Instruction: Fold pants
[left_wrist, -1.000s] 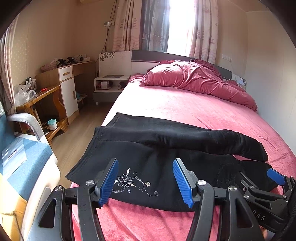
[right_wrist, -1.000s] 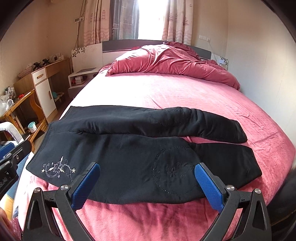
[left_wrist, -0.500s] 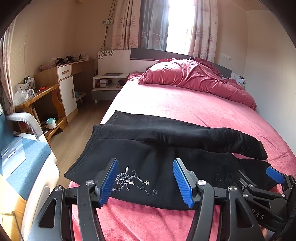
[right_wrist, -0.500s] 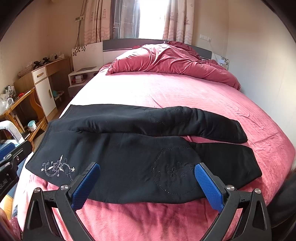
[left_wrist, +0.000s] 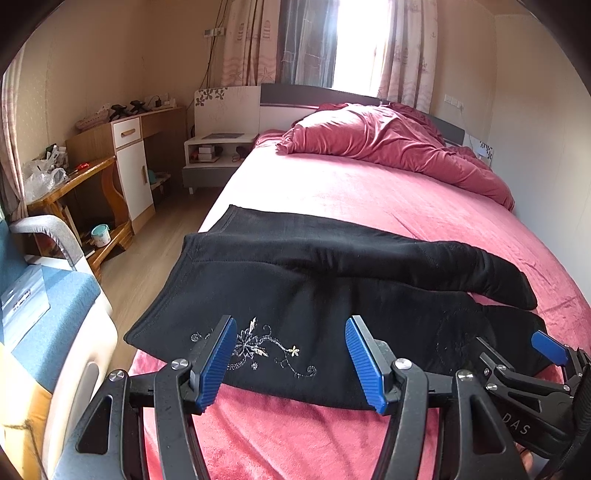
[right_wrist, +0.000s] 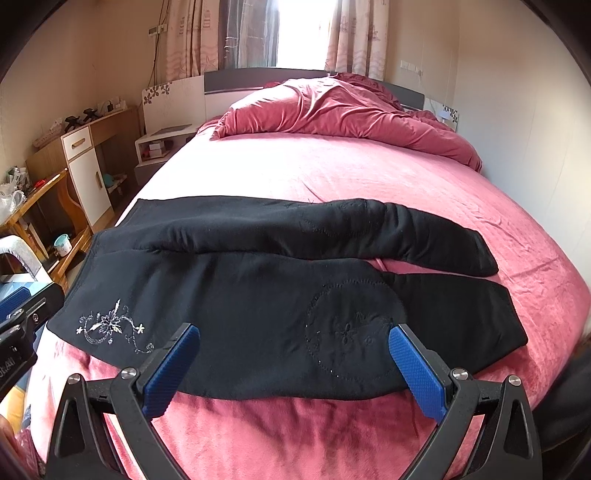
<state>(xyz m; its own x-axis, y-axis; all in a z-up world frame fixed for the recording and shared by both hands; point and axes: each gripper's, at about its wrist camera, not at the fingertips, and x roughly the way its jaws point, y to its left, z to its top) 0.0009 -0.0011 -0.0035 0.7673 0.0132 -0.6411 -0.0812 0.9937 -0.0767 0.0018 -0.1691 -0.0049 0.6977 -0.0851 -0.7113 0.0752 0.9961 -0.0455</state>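
Black pants (left_wrist: 295, 280) lie flat across the pink bed (left_wrist: 369, 199), waistband at the left bed edge, both legs running right. They also show in the right wrist view (right_wrist: 258, 295), with silver flower embroidery (right_wrist: 110, 326) near the waist. My left gripper (left_wrist: 291, 354) is open and empty, just above the near hem by the embroidery (left_wrist: 255, 347). My right gripper (right_wrist: 295, 363) is open and empty, over the near leg's knee patch (right_wrist: 351, 332). Neither touches the cloth.
A crumpled pink duvet (left_wrist: 388, 144) lies at the head of the bed. A white nightstand (left_wrist: 210, 151), a wooden desk (left_wrist: 122, 155) and a low wooden table (left_wrist: 74, 177) stand left of the bed. A blue-cushioned chair (left_wrist: 44, 306) is close at the left.
Both views have shifted only slightly; the pants sit a touch lower and closer in the left wrist view. Both grippers stay open and empty.
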